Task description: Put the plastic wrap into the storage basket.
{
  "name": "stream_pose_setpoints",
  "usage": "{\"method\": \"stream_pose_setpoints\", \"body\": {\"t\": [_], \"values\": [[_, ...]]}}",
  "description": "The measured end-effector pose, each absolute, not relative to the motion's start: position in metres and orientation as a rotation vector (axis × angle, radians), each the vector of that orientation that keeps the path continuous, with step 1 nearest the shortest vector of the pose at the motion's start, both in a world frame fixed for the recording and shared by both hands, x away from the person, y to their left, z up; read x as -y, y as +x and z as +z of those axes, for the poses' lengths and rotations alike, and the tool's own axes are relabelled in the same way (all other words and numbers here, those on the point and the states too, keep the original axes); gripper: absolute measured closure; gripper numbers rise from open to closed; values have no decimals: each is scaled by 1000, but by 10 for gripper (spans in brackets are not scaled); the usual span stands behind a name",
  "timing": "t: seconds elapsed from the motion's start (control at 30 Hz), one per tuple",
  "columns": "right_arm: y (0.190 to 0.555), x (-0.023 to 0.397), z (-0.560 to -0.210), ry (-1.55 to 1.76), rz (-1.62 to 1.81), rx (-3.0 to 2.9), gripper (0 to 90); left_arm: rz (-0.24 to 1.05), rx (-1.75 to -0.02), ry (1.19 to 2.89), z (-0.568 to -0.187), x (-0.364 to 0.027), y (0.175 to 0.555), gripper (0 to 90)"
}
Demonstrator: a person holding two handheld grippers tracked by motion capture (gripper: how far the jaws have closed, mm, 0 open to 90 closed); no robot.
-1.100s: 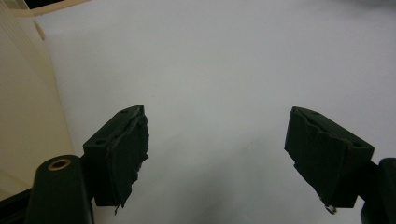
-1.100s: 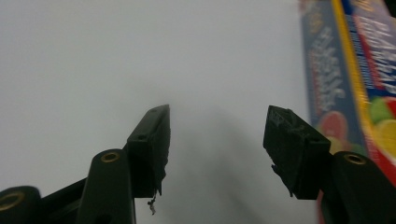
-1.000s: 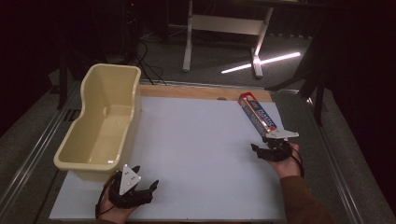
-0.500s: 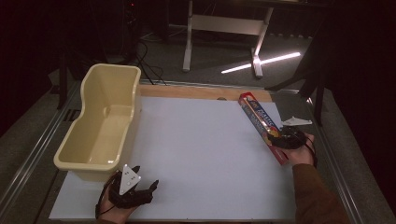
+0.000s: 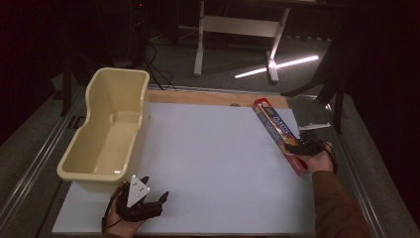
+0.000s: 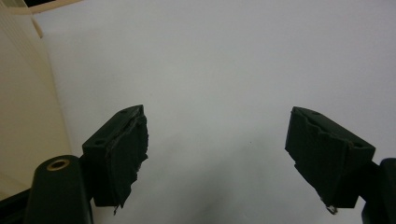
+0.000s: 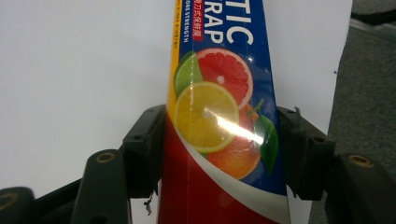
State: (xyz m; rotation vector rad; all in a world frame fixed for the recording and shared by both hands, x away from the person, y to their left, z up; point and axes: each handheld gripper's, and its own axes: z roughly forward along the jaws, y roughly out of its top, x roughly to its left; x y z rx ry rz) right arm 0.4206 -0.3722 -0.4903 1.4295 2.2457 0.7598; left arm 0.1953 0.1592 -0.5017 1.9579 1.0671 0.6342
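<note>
A long red and blue plastic wrap box [image 5: 275,126] printed with citrus fruit lies slanted on the white sheet [image 5: 213,158] at the right. My right gripper [image 5: 298,148] is at its near end. Its jaws have just been closing, and both pads [image 7: 148,147] now press the sides of the box [image 7: 219,102], so the right gripper [image 7: 219,154] is shut on it. My left gripper [image 5: 157,190] rests at the sheet's front left, beside the cream tub [image 5: 119,72]. In the left gripper view the left gripper [image 6: 215,149] stands open over bare white sheet.
The cream tub's wall [image 6: 23,102] is close on the left gripper's left. A wooden strip [image 5: 213,97] borders the far edge of the sheet. Metal rails [image 5: 34,163] run along both table sides. Desk legs [image 5: 200,44] stand on the dark floor beyond.
The right hand has shifted right and slightly away onto the box's near end. Its jaws spread around the box and then closed on it. The left hand has stayed still.
</note>
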Motion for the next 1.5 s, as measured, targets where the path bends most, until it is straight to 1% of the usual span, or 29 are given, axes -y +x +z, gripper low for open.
{"method": "stream_pose_setpoints", "body": {"t": [0.33, 0.57, 0.7, 1.0, 1.13, 1.2, 1.27, 1.33, 1.4, 1.5], "values": [[413, 359, -488, 1492, 751, -2248, 421, 634, -1070, 1964, -503, -157, 197, 209], [394, 339, -487, 1463, 780, -2308, 424, 633, -1071, 1963, -503, -157, 197, 209], [377, 316, -487, 1421, 806, -2362, 424, 632, -1068, 1962, -503, -156, 197, 208], [332, 247, -487, 1274, 811, -2503, 421, 632, -1065, 1961, -503, -156, 197, 208], [319, 222, -485, 1218, 736, -2553, 401, 632, -1064, 1962, -502, -157, 197, 208], [322, 216, -483, 1213, 673, -2573, 390, 629, -1061, 1962, -502, -156, 196, 208], [330, 217, -481, 1253, 688, -2611, 376, 629, -1060, 1961, -502, -156, 196, 208], [338, 216, -480, 1262, 692, -2626, 337, 629, -1060, 1960, -502, -156, 197, 208], [347, 211, -478, 1264, 704, -2636, 321, 629, -1062, 1961, -503, -156, 197, 207], [362, 200, -475, 1257, 687, -2653, 312, 629, -1062, 1959, -502, -155, 197, 207]]}}
